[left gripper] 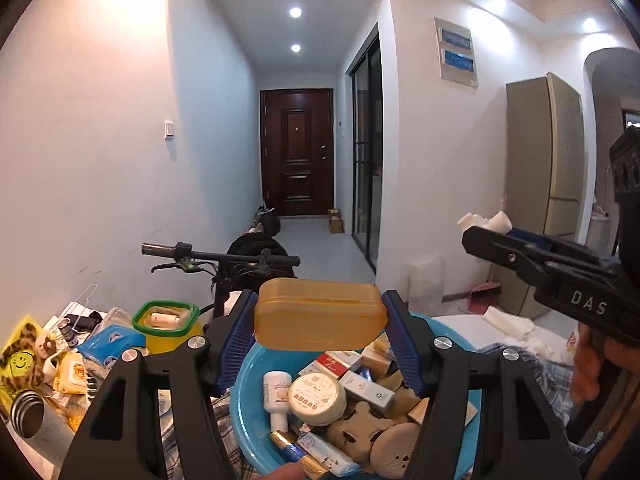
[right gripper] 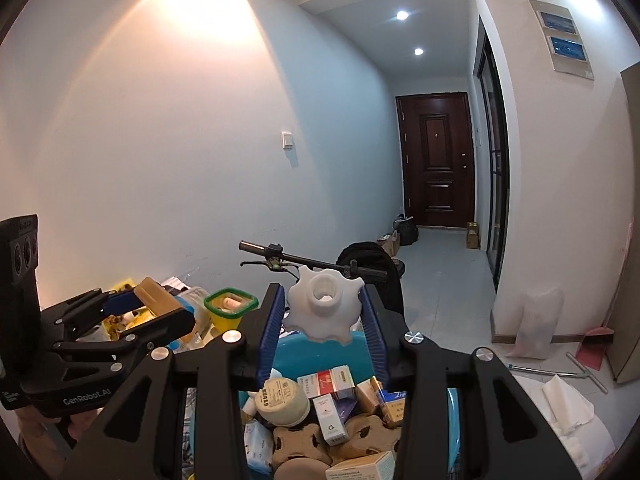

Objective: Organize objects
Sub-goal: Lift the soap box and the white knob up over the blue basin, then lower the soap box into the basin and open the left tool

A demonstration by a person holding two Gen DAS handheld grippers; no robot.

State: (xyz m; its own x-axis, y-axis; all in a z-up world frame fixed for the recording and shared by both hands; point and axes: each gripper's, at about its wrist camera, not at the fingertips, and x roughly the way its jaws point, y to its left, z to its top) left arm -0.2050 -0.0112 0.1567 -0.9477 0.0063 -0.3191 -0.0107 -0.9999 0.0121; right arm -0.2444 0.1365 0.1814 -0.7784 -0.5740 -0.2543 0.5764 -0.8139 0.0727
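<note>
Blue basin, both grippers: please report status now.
Left hand-held gripper shut on amber case. Right hand-held gripper shut on white scalloped piece. Both above full blue basin.

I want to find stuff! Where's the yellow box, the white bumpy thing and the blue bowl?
yellow box (left gripper: 320,314): left wrist view, front face.
white bumpy thing (right gripper: 322,306): right wrist view, middle hub.
blue bowl (left gripper: 250,376): left wrist view, bare inner wall.

Ahead of my tongs a narrow hallway runs to a dark wooden door (left gripper: 297,152), lit by two recessed ceiling lights (left gripper: 295,12). White walls (left gripper: 100,140) close in on my left, carrying a light switch (left gripper: 169,129). To the right stand a black-framed glass sliding door (left gripper: 366,152), a wall panel (left gripper: 456,53) and a tall beige fridge (left gripper: 546,152). Grey floor tiles (left gripper: 320,248) stretch beyond.
</note>
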